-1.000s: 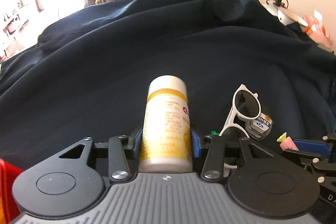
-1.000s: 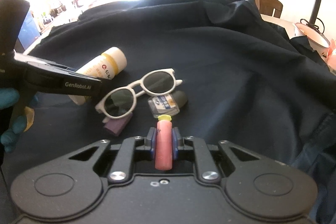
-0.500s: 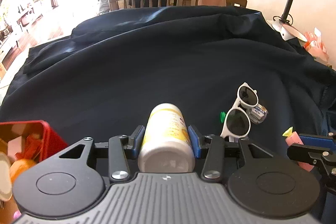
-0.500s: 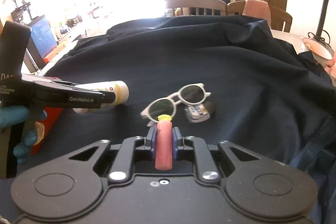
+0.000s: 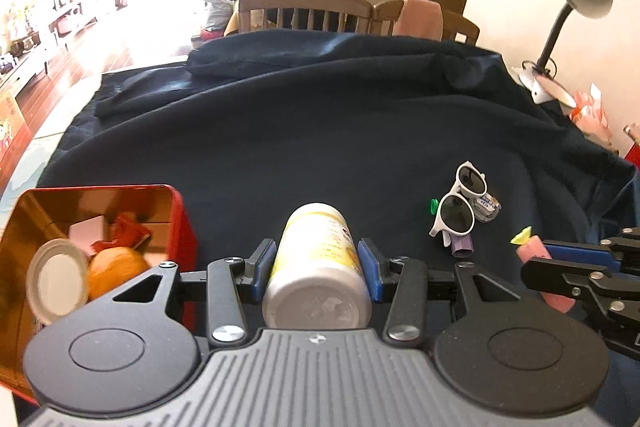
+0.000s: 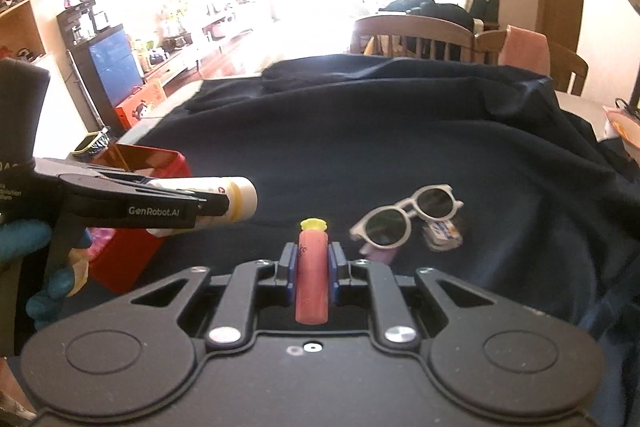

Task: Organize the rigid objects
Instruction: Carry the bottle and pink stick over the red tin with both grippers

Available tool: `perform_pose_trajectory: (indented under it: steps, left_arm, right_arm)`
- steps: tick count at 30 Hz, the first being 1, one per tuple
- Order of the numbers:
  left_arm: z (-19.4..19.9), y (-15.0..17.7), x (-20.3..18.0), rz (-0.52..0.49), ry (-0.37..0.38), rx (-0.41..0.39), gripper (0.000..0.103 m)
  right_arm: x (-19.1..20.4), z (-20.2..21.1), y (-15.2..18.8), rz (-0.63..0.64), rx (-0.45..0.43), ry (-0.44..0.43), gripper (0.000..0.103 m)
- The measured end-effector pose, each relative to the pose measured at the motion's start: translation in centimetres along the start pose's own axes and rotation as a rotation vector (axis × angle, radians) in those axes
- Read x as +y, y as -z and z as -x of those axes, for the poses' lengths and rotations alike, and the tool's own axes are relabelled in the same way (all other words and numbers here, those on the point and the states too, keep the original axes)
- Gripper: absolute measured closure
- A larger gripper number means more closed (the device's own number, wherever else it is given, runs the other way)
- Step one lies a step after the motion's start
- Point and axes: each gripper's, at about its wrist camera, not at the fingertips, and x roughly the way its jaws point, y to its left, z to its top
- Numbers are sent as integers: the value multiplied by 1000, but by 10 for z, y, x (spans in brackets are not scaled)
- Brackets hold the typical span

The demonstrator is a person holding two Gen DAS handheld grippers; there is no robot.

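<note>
Our left gripper still clamps the bottle, now lifted beside the red tin; our right gripper keeps pinching the pink tube, the sunglasses farther from the tin.

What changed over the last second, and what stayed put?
Both tongs rose and drew back from the table, the left tongs swinging the white-and-yellow bottle toward the red box. No grip changed: the right tongs stay clamped on the pink tube. The sunglasses lie unmoved.
</note>
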Motion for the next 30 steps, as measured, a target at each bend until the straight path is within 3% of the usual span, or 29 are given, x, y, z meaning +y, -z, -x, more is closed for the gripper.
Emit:
perform_pose_trajectory:
  steps: [10, 23, 26, 27, 30]
  left_arm:
    - [52, 1, 39, 27, 21, -49, 59]
    - [88, 4, 123, 100, -42, -88, 60]
    - [85, 8, 145, 124, -50, -72, 67]
    - [85, 9, 152, 132, -47, -71, 82]
    - [84, 7, 170, 149, -39, -76, 82]
  right_arm:
    - [46, -5, -20, 25, -20, -51, 88]
    - [109, -32, -45, 58, -23, -113, 88]
    - [123, -42, -49, 63, -13, -127, 88]
    - [128, -46, -49, 64, -7, -132, 88]
    - [144, -60, -52, 74, 14, -146, 88]
